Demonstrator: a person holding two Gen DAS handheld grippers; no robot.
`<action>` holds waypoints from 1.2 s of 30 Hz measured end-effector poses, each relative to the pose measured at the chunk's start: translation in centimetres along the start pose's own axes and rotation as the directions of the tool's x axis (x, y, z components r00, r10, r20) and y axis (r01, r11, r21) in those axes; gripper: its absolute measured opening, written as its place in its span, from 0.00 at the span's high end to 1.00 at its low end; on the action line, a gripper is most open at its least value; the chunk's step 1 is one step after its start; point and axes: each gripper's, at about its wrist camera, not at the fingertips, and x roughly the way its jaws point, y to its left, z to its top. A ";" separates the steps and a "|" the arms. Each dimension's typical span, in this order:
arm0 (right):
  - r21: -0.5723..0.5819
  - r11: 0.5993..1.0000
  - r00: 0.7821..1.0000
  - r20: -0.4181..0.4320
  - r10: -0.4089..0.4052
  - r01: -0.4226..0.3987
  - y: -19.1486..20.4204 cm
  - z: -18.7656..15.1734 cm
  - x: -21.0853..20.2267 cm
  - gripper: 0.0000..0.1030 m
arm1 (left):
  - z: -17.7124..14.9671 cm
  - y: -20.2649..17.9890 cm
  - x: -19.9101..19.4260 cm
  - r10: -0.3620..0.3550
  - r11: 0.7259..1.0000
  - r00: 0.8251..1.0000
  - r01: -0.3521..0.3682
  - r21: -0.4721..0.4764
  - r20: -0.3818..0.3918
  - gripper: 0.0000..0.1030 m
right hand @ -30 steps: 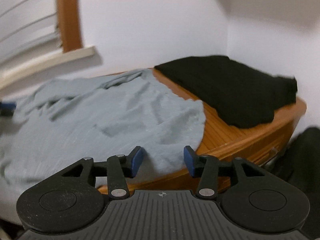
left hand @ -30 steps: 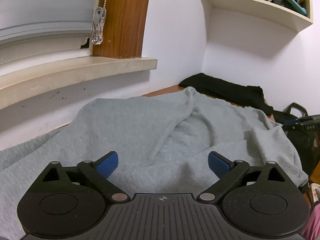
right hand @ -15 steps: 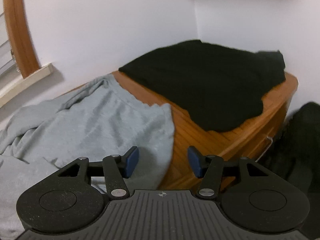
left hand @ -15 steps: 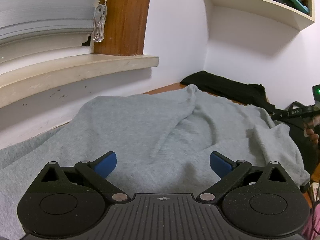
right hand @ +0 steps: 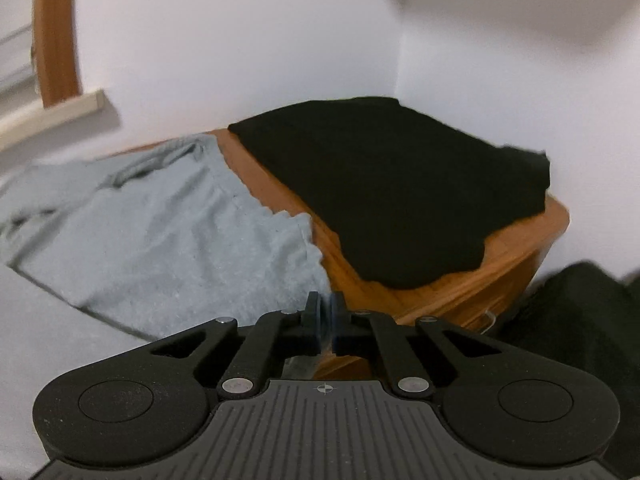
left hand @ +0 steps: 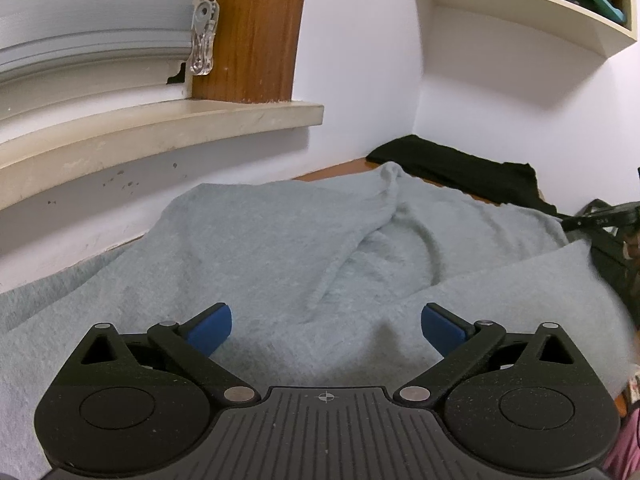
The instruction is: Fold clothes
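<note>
My left gripper hangs wide open and empty over the gray sweater, which is spread rumpled across the wooden top. My right gripper, open half a second ago, has now pinched shut on the sweater's corner, so I judge a fold is starting; the black garment lies beside it.

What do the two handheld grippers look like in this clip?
Both match: the left gripper and right gripper have matte black ribbed bodies with a small crosshair mark, two round black discs, silver pivot pins, black linkage arms and blue finger pads. No cables show.
</note>
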 end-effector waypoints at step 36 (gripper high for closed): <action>-0.130 0.959 0.921 0.272 0.278 -0.251 12.1 -7.1 -1.1 0.13 | -5.4 5.7 -9.9 0.169 0.968 0.984 -0.176 -0.177 -0.054 0.33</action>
